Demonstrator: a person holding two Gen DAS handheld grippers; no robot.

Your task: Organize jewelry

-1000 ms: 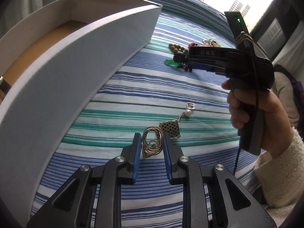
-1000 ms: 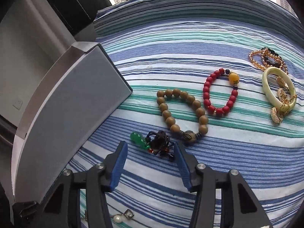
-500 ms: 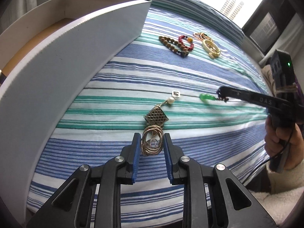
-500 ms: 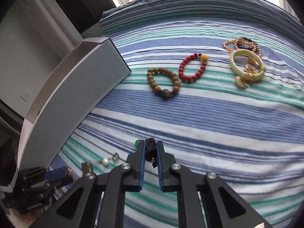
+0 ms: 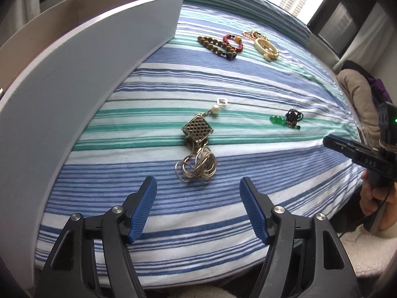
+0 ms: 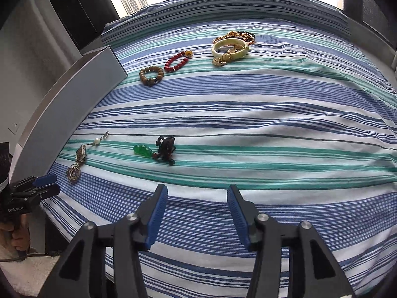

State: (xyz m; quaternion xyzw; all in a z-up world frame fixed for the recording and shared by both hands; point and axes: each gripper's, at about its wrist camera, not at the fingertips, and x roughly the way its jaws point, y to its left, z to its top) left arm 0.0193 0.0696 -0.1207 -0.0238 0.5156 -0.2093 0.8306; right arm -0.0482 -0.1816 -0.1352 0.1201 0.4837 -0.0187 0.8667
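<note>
A gold chain necklace with a lattice pendant (image 5: 197,149) and a pearl lies on the striped cloth just ahead of my left gripper (image 5: 198,203), which is open and empty. It also shows in the right wrist view (image 6: 77,164). A green-stone pendant with a dark cord (image 6: 158,150) lies ahead of my right gripper (image 6: 196,211), open and empty; it shows in the left wrist view too (image 5: 287,119). Farther off lie a brown bead bracelet (image 6: 151,75), a red bead bracelet (image 6: 176,60), a pale bangle (image 6: 229,49) and gold chains (image 6: 235,35).
A white open box (image 5: 82,57) stands along the left side of the striped cloth (image 6: 248,114), with its wall close to the necklace. The cloth's near edge drops off just under both grippers. A window with tower blocks lies beyond.
Both grippers have opened and let go: the necklace and the green pendant now lie on the cloth. Both grippers have drawn back toward the near edge.
</note>
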